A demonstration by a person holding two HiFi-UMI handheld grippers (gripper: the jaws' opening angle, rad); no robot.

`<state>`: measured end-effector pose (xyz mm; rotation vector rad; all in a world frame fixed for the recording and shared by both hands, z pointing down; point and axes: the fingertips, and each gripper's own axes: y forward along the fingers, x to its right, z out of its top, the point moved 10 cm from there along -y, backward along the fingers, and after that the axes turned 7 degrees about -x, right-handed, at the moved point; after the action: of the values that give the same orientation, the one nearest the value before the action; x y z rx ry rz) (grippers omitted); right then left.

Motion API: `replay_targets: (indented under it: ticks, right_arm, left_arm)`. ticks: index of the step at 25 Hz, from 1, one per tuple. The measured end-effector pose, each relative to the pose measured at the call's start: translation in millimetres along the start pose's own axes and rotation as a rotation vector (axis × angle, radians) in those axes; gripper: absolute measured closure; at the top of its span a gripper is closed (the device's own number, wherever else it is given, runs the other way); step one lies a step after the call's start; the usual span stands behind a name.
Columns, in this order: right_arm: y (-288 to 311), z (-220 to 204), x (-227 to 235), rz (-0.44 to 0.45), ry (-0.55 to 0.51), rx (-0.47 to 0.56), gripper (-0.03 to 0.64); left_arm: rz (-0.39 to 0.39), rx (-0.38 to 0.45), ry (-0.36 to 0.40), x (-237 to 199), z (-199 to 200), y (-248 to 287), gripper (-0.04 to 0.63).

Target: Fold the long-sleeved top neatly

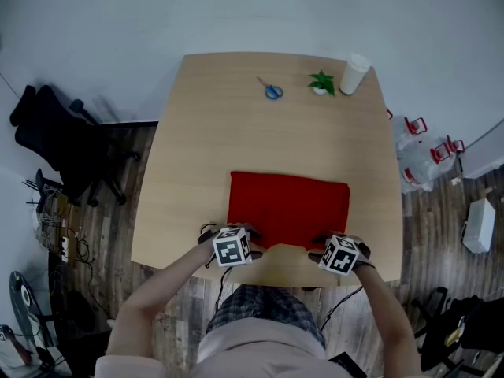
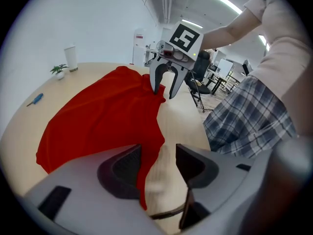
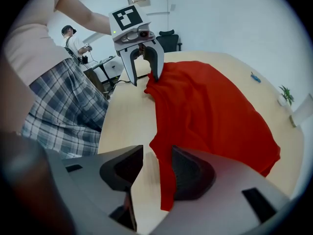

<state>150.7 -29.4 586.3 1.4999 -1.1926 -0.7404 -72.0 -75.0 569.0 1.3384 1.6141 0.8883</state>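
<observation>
Left hand-held gripper (image 2: 157, 166) jaws apart, near edge of red top (image 1: 288, 209) loose between them. Right hand-held gripper (image 3: 155, 169) same, apart around the edge. Top lies flat, lower centre of worktop (image 1: 228, 124).

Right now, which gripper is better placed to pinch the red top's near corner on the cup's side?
Right, probably. The right gripper sits at that near corner of the red top, jaws apart with the hem between them. The left gripper is at the opposite near corner, away from the cup.
</observation>
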Motion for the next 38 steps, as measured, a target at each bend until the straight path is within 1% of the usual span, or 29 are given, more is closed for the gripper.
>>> replay_targets:
  ticks: [3,5,8,11,13,14,15,17,19,22,24,27,28,30,32,36,38]
  right_arm:
    - [-2,0,3,0.011,0.026,0.022,0.425]
    - [-8,0,5,0.018,0.062,0.063,0.424]
    - [-35,5,9,-0.004,0.127,0.181,0.423]
    - [-75,10,21,-0.080,0.232,0.363,0.428]
    - [-104,8,32,-0.177,0.327,0.516,0.452]
    - [-119,6,38,-0.236,0.380,0.598,0.478]
    - [-133,4,43,-0.297,0.433,0.681,0.505]
    - [-160,-3,50,-0.415,0.531,0.831,0.559]
    - [-183,-11,52,-0.528,0.608,0.946,0.590]
    - [-210,-25,51,-0.689,0.695,1.059,0.609]
    - [-224,-35,48,-0.800,0.733,1.100,0.607]
    - [-238,-48,39,-0.954,0.776,1.126,0.607]
    - [-241,-52,36,-0.987,0.792,1.138,0.607]
    - [-245,-57,29,-1.026,0.822,1.167,0.607]
    - [-247,-60,26,-1.039,0.841,1.186,0.608]
    - [-249,-63,25,-1.057,0.857,1.188,0.609]
    - [-249,-64,24,-1.059,0.866,1.199,0.609]
  left_arm:
    - [0.001,0.010,-0.002,-2,2,-1,0.373]
    - [-0.002,0.047,-0.023,-3,3,-7,0.373]
    - [-0.004,0.165,-0.108,-6,3,-29,0.373]
    - [0.040,0.343,-0.224,-18,6,-66,0.381]
    - [0.114,0.484,-0.314,-31,9,-95,0.409]
    - [0.166,0.554,-0.361,-37,10,-110,0.449]
    - [0.225,0.619,-0.405,-43,11,-126,0.485]
    - [0.359,0.734,-0.478,-53,10,-157,0.517]
    - [0.502,0.824,-0.533,-57,8,-185,0.555]
    - [0.689,0.922,-0.589,-54,3,-218,0.588]
    - [0.799,0.953,-0.604,-49,0,-231,0.591]
    - [0.956,0.961,-0.624,-40,-9,-243,0.592]
    - [0.996,0.969,-0.635,-36,-12,-245,0.592]
    - [1.053,0.990,-0.652,-29,-19,-249,0.594]
    - [1.077,0.998,-0.658,-25,-22,-251,0.594]
    - [1.081,0.981,-0.650,-24,-22,-251,0.594]
    - [1.077,0.986,-0.652,-24,-22,-250,0.594]
